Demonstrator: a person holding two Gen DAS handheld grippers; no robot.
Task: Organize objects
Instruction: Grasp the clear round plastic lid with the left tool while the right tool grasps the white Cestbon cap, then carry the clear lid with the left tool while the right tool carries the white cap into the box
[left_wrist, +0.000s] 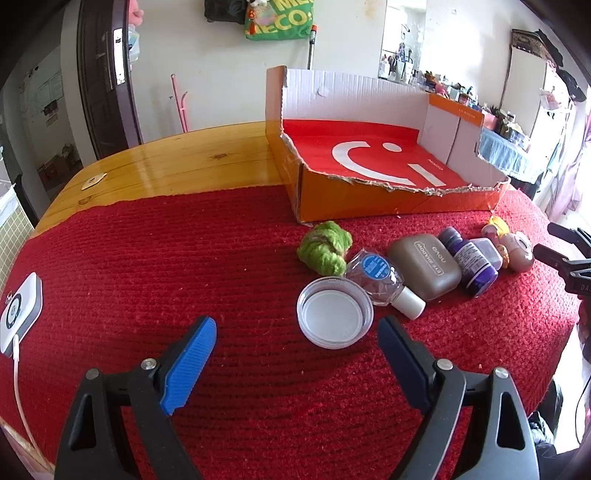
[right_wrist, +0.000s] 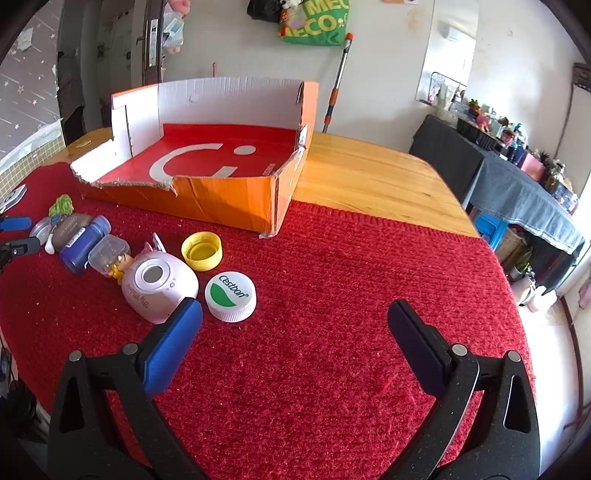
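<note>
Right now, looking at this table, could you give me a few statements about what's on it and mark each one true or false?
1. The orange cardboard box has nothing in it. True.
2. The yellow cap lies with its hollow side up. True.
3. The white cap with the green leaf sits inside the box. False: it lies on the red mat, beside the pink toy camera.
4. The left hand-held gripper is clamped on the clear round lid. False: its jaws are open and hold nothing.
5. The green fuzzy ball lies on the mat in front of the box. True.
</note>
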